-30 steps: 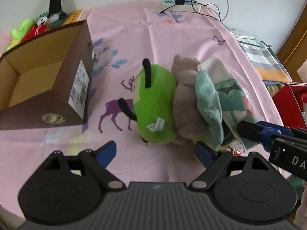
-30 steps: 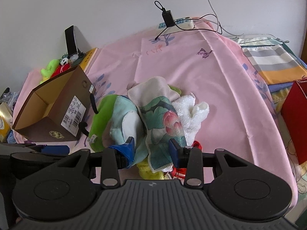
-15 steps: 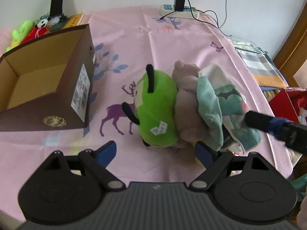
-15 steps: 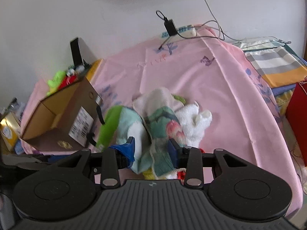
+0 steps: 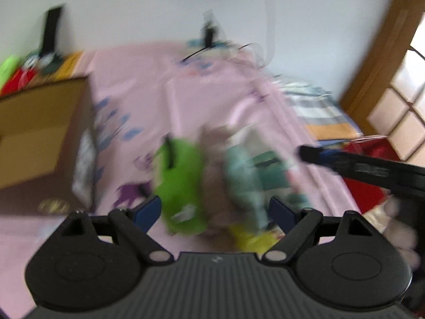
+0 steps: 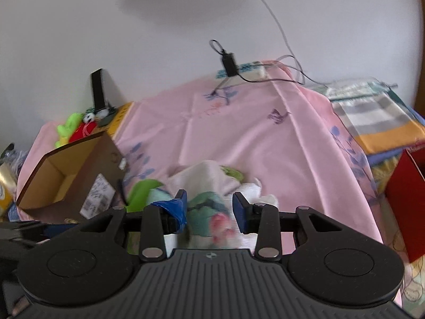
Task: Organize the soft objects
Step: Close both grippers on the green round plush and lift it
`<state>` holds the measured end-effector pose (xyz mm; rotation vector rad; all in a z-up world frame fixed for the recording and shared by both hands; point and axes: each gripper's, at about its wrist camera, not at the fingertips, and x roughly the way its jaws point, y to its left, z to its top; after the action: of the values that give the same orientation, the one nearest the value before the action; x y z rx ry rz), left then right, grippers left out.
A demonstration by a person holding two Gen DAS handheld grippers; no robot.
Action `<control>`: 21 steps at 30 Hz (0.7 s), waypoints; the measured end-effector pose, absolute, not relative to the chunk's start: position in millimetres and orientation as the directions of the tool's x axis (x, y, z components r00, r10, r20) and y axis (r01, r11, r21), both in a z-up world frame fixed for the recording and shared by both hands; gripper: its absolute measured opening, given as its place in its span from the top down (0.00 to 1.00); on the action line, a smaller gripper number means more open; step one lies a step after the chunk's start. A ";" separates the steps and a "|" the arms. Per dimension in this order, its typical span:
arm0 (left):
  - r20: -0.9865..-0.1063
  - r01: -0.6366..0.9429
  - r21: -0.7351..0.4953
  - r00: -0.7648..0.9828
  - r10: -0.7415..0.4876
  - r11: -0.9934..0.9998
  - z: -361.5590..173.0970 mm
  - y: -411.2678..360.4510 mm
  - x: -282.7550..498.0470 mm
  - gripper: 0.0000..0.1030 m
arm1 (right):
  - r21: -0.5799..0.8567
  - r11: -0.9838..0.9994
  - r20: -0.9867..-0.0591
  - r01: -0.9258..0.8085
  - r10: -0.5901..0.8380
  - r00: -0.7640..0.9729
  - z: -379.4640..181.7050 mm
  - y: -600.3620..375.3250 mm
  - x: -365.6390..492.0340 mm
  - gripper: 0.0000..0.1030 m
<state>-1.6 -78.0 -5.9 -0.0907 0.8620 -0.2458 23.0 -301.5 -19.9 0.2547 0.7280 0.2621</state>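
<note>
Right wrist view shows the box (image 6: 63, 175) empty and the pile (image 6: 212, 183) unsorted, both the right gripper (image 6: 209, 207) and left gripper (image 5: 212, 210) spread wide, holding nothing.

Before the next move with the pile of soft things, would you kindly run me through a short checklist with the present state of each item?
1. Cardboard box open and unobstructed: ok.
2. Left gripper open around the green plush: ok, fingers spread wide.
3. Right gripper closed on the floral cloth: cannot tell; cloth lies between the fingers, contact unclear.
4. Left wrist view sharp enough to aim: not ok, heavily blurred.
5. Charger cable clear of the pile: ok, far back by the wall.
</note>
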 end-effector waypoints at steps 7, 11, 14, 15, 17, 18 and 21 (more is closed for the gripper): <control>-0.721 0.323 -0.179 0.600 -0.347 0.929 -11.6 -106.1 4.2 0.36 | 0.442 0.895 -0.616 -0.063 0.353 0.704 -26.7 -330.9 28.7 0.81; -0.740 0.327 -0.191 0.571 -0.355 0.925 -21.2 -109.8 13.7 0.37 | 0.473 0.879 -0.615 -0.064 0.381 0.691 -30.1 -333.1 29.1 0.81; -0.748 0.327 -0.198 0.559 -0.358 0.924 -25.3 -109.5 17.0 0.37 | 0.507 0.857 -0.599 -0.091 0.427 0.677 -31.4 -332.6 30.4 0.81; -0.749 0.326 -0.198 0.558 -0.358 0.924 -27.0 -109.9 18.7 0.39 | 0.525 0.845 -0.589 -0.107 0.451 0.671 -30.9 -333.0 32.0 0.81; -0.754 0.319 -0.199 0.555 -0.352 0.927 -30.9 -110.3 23.6 0.53 | 0.565 0.813 -0.563 -0.143 0.506 0.653 -29.5 -331.3 34.3 0.81; -0.760 0.317 -0.200 0.547 -0.351 0.927 -33.6 -110.6 26.5 0.59 | 0.584 0.795 -0.551 -0.163 0.536 0.640 -28.8 -329.6 36.3 0.81; -0.759 0.312 -0.203 0.548 -0.351 0.928 -36.2 -109.3 29.8 0.66 | 0.617 0.758 -0.526 -0.213 0.598 0.605 -27.4 -319.1 40.2 0.81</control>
<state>29.8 -109.3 -36.2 -0.0461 0.9095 -0.3927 40.2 -319.1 -27.4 0.5371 0.7909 0.4955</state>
